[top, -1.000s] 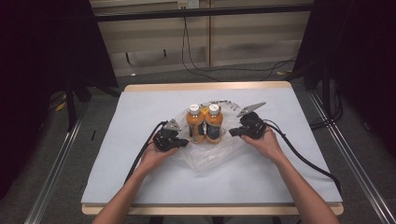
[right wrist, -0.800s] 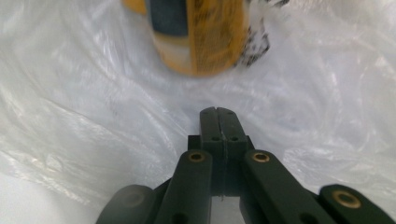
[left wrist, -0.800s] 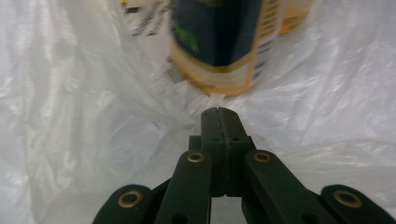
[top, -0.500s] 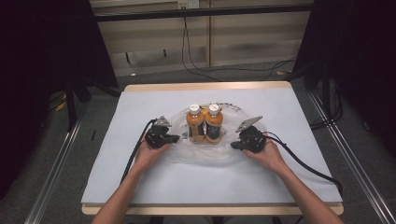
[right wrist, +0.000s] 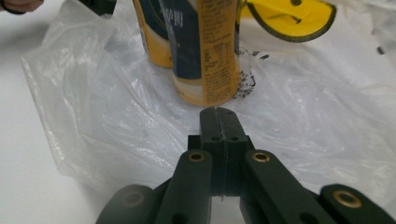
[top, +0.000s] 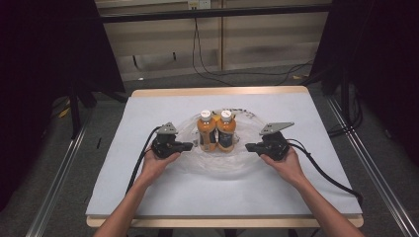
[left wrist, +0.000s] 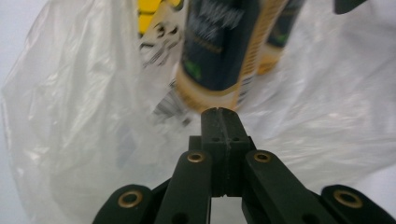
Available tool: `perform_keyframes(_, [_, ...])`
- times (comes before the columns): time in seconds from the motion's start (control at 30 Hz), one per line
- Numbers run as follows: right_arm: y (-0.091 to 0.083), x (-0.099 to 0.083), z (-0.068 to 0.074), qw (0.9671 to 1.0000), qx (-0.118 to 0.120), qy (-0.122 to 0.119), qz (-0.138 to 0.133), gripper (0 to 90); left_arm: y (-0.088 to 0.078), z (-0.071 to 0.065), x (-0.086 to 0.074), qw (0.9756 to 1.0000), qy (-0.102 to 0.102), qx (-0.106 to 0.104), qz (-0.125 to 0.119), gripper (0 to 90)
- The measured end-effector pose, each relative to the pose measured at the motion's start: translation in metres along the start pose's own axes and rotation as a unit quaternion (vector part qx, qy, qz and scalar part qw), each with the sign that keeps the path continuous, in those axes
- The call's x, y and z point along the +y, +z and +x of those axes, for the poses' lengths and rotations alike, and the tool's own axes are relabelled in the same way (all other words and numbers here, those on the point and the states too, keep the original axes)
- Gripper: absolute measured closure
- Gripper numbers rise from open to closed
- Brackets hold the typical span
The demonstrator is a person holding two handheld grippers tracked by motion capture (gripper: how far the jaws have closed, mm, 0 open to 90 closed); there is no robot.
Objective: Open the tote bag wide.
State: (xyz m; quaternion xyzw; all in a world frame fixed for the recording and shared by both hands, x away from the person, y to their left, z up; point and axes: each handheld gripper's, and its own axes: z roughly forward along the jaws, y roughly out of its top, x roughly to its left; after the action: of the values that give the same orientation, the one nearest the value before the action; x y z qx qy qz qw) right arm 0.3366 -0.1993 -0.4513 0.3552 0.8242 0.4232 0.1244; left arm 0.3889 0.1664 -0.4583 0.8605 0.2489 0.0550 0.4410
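Two orange drink bottles (top: 207,131) (top: 226,130) with white caps stand upright side by side on a flattened clear plastic bag (top: 217,160) at the table's middle. My left gripper (top: 189,146) lies left of them and points right at them. My right gripper (top: 248,146) lies to their right and points left. In the left gripper view the shut jaws (left wrist: 218,112) stop just short of the near bottle (left wrist: 219,51), over the bag (left wrist: 84,116). The right gripper view has its shut jaws (right wrist: 218,111) just short of the other bottle (right wrist: 205,51). I see nothing between either pair.
The bag carries a yellow print (right wrist: 289,18) behind the bottles. The white table top (top: 148,197) has bare room all round the bag. Cables trail from both grippers toward the near edge. Dark stands flank the table.
Both grippers have drawn apart, away from the bottles and toward the person. The bag, bunched close round the bottles before, now lies spread wider and flatter.
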Motion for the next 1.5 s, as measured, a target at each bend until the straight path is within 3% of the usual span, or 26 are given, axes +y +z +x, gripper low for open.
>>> perform_keyframes(0.13, [-0.013,-0.002,0.0,0.9999,-0.007,-0.001,-0.015,90.0,-0.007,-0.011,0.002,0.9996,0.019,-0.01,-0.017,86.2])
perform_keyframes(0.17, [-0.017,-0.003,-0.001,0.9997,-0.012,-0.002,-0.021,86.3,-0.009,-0.013,0.002,0.9995,0.016,-0.013,-0.024,84.4])
perform_keyframes(0.3, [-0.033,-0.007,-0.002,0.9981,-0.026,0.009,-0.055,61.7,-0.018,-0.022,0.002,0.9987,0.025,-0.01,-0.042,74.2])
perform_keyframes(0.47, [-0.055,-0.01,0.005,0.9946,-0.04,0.013,-0.095,31.2,-0.033,-0.035,-0.005,0.9977,0.029,0.009,-0.06,51.0])
perform_keyframes(0.6, [-0.067,-0.016,0.01,0.9934,-0.054,0.013,-0.101,18.9,-0.042,-0.038,-0.01,0.9969,0.031,0.023,-0.069,39.4])
perform_keyframes(0.7, [-0.076,-0.021,0.012,0.9932,-0.054,0.019,-0.101,13.7,-0.049,-0.042,-0.016,0.997,0.015,0.032,-0.069,28.9])
perform_keyframes(0.77, [-0.084,-0.025,0.014,0.9928,-0.059,0.018,-0.102,12.8,-0.054,-0.042,-0.02,0.9967,0.02,0.036,-0.07,23.9])
perform_keyframes(0.87, [-0.093,-0.031,0.014,0.9922,-0.065,0.027,-0.103,8.9,-0.059,-0.045,-0.025,0.9966,0.007,0.04,-0.071,16.2])
perform_keyframes(0.97, [-0.103,-0.039,0.014,0.9911,-0.074,0.033,-0.106,8.9,-0.066,-0.048,-0.03,0.9966,0.015,0.055,-0.06,11.6])
perform_keyframes(1.07, [-0.109,-0.049,0.014,0.989,-0.074,0.046,-0.12,9.9,-0.073,-0.052,-0.037,0.9959,0.003,0.054,-0.072,11.5])
perform_keyframes(1.3, [-0.117,-0.076,0.019,0.9879,-0.094,0.068,-0.103,6.4,-0.094,-0.058,-0.061,0.994,-0.034,0.053,-0.09,5.7])
perform_keyframes(1.37, [-0.12,-0.084,0.024,0.9864,-0.103,0.08,-0.1,2.2,-0.096,-0.057,-0.068,0.9925,-0.068,0.034,-0.095,5.7])
perform_keyframes(1.4, [-0.122,-0.087,0.026,0.9856,-0.107,0.084,-0.1,2.1,-0.096,-0.059,-0.071,0.9923,-0.073,0.043,-0.09,5.7])
perform_keyframes(1.43, [-0.123,-0.09,0.029,0.985,-0.11,0.084,-0.103,2.5,-0.097,-0.062,-0.073,0.9923,-0.069,0.057,-0.086,5.1])
perform_keyframes(1.5, [-0.127,-0.094,0.035,0.9844,-0.116,0.08,-0.105,2.1,-0.1,-0.066,-0.078,0.9936,-0.06,0.056,-0.077,4.9])
